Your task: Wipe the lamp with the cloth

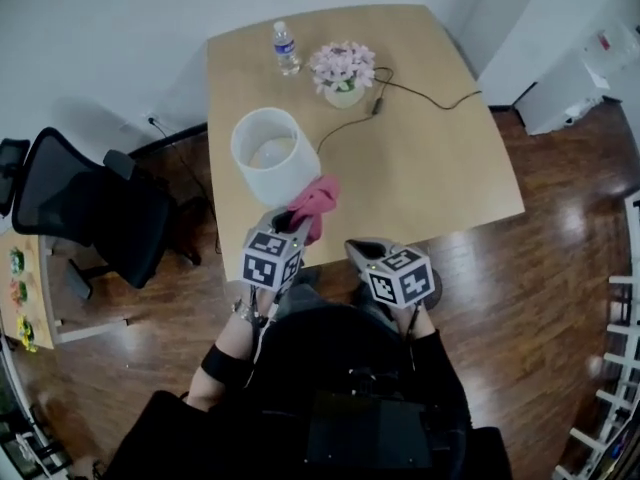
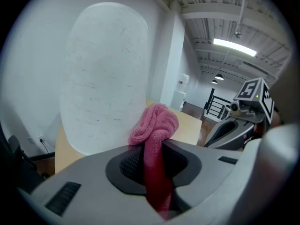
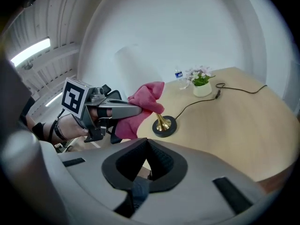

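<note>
Both grippers closed: left gripper [image 1: 290, 219] on pink cloth [image 1: 317, 202] beside lamp [image 1: 274, 156], right gripper [image 3: 146, 142] empty

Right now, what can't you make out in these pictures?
Lamp base: hidden under the lampshade in the head view.
Water bottle label: too small, head view.
Cable far end: drops past the table edge, head view.
Pink cloth lower end: blurred between the left tongs, left gripper view.

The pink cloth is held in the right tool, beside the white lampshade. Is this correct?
No: the pink cloth is held in the left tool, not the right, beside the white lampshade. The left gripper view shows it pinched between that tool's jaws.
</note>
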Available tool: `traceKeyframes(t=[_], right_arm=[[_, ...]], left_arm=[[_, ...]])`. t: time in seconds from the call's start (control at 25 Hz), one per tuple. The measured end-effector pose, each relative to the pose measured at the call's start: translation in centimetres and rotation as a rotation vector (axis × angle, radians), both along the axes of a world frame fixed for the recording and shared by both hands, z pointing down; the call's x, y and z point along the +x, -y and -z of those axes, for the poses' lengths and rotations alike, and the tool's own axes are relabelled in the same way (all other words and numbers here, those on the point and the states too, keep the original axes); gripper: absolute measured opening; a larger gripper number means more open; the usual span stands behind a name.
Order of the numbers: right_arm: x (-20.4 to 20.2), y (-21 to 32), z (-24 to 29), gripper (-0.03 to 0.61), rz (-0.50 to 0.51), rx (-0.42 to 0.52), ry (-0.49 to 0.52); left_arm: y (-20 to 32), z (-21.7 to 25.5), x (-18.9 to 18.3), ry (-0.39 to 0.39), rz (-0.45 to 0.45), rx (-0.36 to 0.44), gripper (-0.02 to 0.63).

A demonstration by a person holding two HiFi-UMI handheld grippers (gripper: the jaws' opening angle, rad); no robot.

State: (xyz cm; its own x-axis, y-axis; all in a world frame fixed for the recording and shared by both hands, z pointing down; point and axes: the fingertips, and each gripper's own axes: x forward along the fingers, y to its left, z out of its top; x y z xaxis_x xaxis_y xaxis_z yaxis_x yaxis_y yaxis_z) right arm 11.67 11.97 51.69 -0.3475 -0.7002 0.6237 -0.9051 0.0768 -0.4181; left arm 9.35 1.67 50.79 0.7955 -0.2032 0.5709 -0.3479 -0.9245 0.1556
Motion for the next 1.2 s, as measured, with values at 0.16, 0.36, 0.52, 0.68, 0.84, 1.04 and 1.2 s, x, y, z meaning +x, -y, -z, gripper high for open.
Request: traceKeyframes(t=[0.16,0.36,0.52,0.68,0.84,1.04,1.2], right_arm=[[0.7,0.0,0.0,0.006,0.083,0.001,-0.007],[0.7,-0.6,0.1,0.006,0.158,-0.002,-0.004],[0.9,-1.9,-0.5,0.006,0.178,-0.018,0.023],[1.3,-2.5,-1.2,0.006,0.171,-0.030,0.064],[0.5,-2.1,-1.2,0.006,0.187,-0.033,0.082],[1.5,-1.0,-1.0,0.006,0.171,-0.039,0.039],[2.8,-0.7,-1.1,0.006,0.114,-0.061,0.020]], left_arm=[[-0.2,-1.5,0.1,0.042,0.065,-0.008,0.083],[-2.1,-2.8,-0.4,0.088,0.097,-0.035,0.083],[-4.0,2.7,-0.2,0.020,0.102,0.026,0.083],[-3.0,11.5,1.5,-0.081,0.120,0.164,0.083],[0.0,16.5,2.1,-0.156,0.178,0.223,0.083],[1.9,13.4,2.0,-0.187,0.204,0.125,0.083],[1.6,10.2,2.2,-0.191,0.195,0.043,0.083]])
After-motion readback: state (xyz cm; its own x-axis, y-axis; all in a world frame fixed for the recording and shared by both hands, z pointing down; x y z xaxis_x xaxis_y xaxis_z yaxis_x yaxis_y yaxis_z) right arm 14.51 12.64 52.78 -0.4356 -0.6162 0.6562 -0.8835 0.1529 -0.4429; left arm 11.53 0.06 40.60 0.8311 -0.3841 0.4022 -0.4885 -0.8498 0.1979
